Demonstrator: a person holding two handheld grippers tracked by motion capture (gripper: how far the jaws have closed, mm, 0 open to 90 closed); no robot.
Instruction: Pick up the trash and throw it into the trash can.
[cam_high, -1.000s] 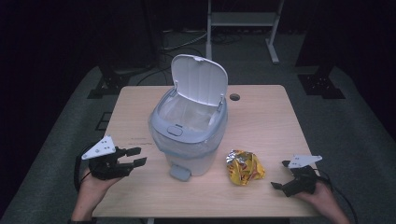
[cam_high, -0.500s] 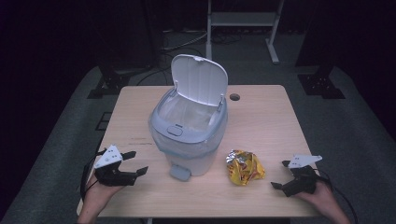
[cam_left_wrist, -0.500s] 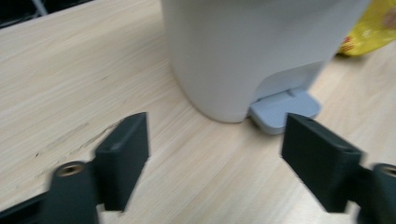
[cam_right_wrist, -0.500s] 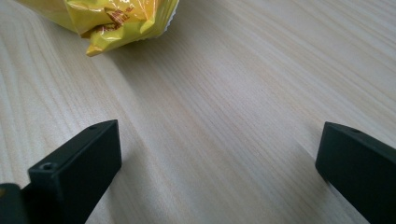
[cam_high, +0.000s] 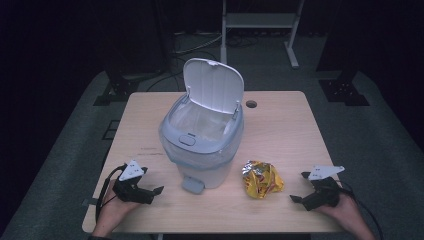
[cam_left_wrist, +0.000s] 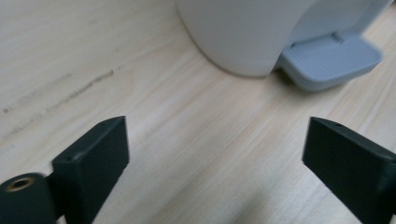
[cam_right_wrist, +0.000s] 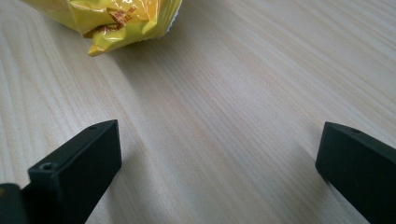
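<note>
Two grippers idle, jaws wide and empty, crumpled yellow snack bag (cam_high: 262, 178) lying on bench between bin (cam_high: 202, 145) and right gripper (cam_high: 305, 193).
Right gripper should slide in low, straddle the bag's bulk, pinch firmly, then lift over the bin's open lid (cam_high: 214, 85); left gripper (cam_high: 151, 195) rests near the pedal (cam_left_wrist: 329, 59). Pale wood bench (cam_high: 280, 125), dark room, grey carpet.

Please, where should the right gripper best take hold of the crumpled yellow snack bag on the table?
Probably the raised crumpled fold on top of the snack bag, coming from its right side, where the open right gripper rests. The bag lies loose and apart from the bin.
</note>
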